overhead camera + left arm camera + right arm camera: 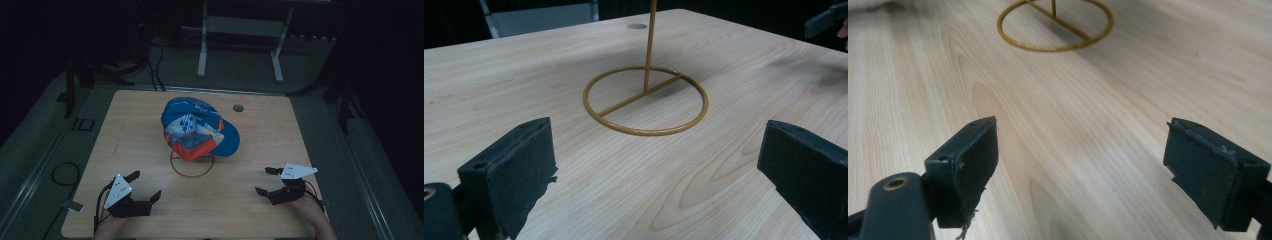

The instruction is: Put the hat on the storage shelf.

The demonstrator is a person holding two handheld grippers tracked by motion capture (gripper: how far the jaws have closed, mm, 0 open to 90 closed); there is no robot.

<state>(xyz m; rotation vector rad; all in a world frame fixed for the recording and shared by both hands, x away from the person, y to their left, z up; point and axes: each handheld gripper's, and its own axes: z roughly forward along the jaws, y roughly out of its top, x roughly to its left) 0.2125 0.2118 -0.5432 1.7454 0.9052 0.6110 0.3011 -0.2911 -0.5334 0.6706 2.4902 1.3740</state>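
High view: cap (200,127) is sitting on top of a thin stand (192,165) at mid-table, well apart from both grippers. Left gripper (141,186) and right gripper (265,181) are resting near the near edge, jaws apart, holding nothing. Cap is looking light and soft, so the crown will likely crumple; the stiffer brim, or pinching both sides, seems the better hold. The stand may tip.

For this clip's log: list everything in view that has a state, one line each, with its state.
Cap: hanging on top of the stand, not held by either gripper.
Stand: upright, ring base flat on the table.
Left gripper: open, holding nothing, low over the table's near left.
Right gripper: open, holding nothing, low over the table's near right.
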